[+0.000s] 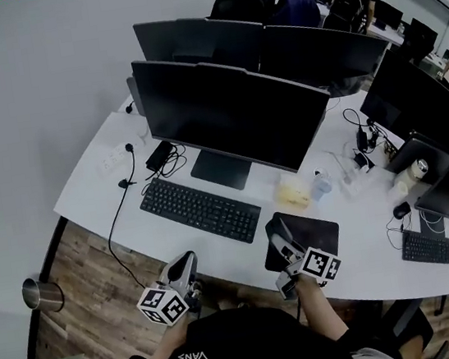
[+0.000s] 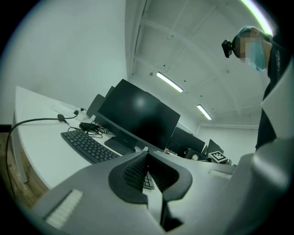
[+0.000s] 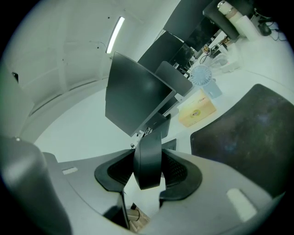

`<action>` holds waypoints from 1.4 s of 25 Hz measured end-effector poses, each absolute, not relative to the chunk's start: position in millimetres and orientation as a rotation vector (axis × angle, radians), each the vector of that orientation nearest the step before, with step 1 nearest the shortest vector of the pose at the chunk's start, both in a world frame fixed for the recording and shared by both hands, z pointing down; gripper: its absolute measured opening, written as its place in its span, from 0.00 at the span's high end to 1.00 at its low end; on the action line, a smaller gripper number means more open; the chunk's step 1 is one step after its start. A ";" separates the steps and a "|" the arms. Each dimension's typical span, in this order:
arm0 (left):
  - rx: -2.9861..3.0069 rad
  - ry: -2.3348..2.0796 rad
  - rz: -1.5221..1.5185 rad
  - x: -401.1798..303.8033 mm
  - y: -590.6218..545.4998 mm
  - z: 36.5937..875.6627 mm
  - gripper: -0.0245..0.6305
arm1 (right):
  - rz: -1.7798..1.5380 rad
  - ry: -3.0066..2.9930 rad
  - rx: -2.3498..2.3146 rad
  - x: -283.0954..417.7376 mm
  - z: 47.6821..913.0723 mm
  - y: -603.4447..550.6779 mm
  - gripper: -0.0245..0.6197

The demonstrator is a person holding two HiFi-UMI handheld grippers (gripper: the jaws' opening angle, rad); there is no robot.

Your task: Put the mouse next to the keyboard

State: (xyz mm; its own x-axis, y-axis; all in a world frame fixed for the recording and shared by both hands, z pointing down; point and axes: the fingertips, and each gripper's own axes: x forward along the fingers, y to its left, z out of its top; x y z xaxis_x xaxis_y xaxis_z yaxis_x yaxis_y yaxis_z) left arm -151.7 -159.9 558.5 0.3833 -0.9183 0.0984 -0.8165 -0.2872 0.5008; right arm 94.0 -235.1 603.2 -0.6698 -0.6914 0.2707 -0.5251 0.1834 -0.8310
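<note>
A black mouse (image 3: 148, 151) stands on edge between the pads of my right gripper (image 3: 147, 176), which is shut on it. In the head view that right gripper (image 1: 276, 235) hangs over the near left corner of the dark mouse pad (image 1: 319, 230), to the right of the black keyboard (image 1: 201, 210). My left gripper (image 1: 184, 265) hovers at the desk's near edge below the keyboard's right end. Its jaws meet in the left gripper view, so the left gripper (image 2: 147, 155) is shut with nothing in it. The keyboard (image 2: 87, 146) lies ahead of it.
A large monitor (image 1: 232, 115) stands behind the keyboard, with cables (image 1: 122, 185) at its left. A yellow box (image 1: 293, 192) and a clear cup (image 1: 321, 185) sit behind the mouse pad (image 3: 248, 133). A second keyboard (image 1: 426, 247) lies far right. A metal bin (image 1: 42, 294) stands on the floor.
</note>
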 end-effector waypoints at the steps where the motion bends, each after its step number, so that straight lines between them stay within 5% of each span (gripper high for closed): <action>1: 2.184 -1.470 -0.278 -153.5 -166.3 558.1 0.96 | -1.493 2.264 -1.211 94.0 605.3 -237.5 0.68; 35: 2.373 -1.064 -0.106 -182.4 -293.0 562.5 0.96 | -1.460 1.954 -1.795 116.5 684.8 -290.8 0.68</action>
State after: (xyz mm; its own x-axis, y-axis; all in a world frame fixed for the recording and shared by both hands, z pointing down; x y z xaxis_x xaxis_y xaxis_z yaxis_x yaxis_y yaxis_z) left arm -182.4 -293.0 562.5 0.6864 -0.7134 0.1409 -0.6718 -0.5480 0.4984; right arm 116.5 -290.8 684.8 -0.2933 -0.8168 0.4968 -0.7081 -0.1635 -0.6869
